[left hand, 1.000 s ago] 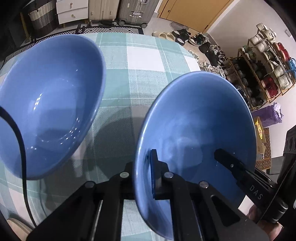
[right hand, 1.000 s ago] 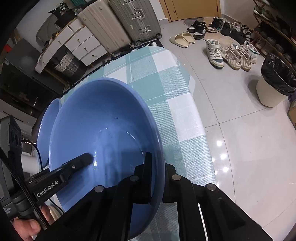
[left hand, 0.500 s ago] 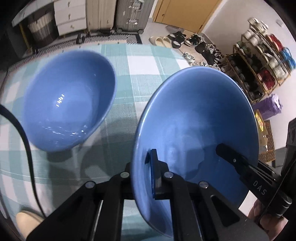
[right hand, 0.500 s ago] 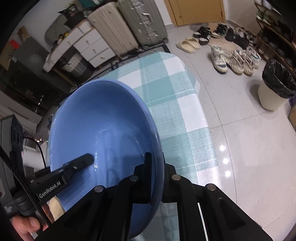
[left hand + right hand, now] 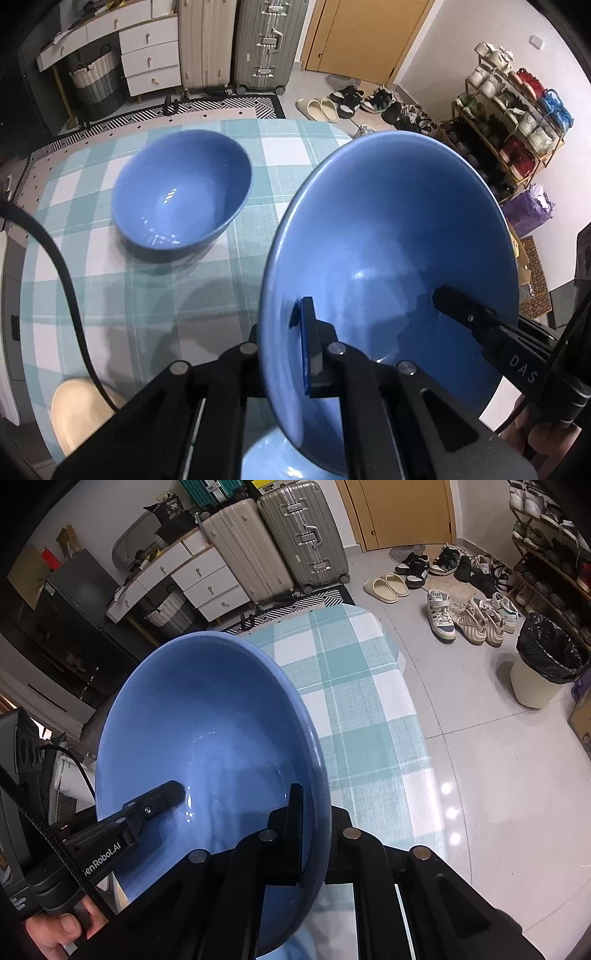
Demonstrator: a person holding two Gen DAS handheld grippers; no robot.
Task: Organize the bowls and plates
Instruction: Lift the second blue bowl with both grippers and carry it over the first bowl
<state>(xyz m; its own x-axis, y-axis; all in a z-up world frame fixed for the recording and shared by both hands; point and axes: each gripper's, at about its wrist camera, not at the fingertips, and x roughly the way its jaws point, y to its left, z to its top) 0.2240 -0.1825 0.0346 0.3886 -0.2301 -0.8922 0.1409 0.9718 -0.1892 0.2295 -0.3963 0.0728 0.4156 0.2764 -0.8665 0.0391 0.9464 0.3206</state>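
A: What did each gripper hold at that moment?

B: I had both clamped on one wide blue bowl [image 5: 388, 236]. The left gripper [image 5: 284, 347] pinched its left rim, one finger inside the bowl and one outside. The right gripper [image 5: 314, 830] pinched the opposite rim the same way.

A: Where was that bowl relative to the table?

B: It hung tilted above the checked tablecloth [image 5: 147, 288], clear of the cloth, over the table's right part. A second, deeper blue bowl [image 5: 181, 192] stood on the cloth, well apart to the left.

A: Anything else?

B: A cream dish [image 5: 77, 413] lay at the table's near left edge. A black cable [image 5: 62, 269] crossed above it.
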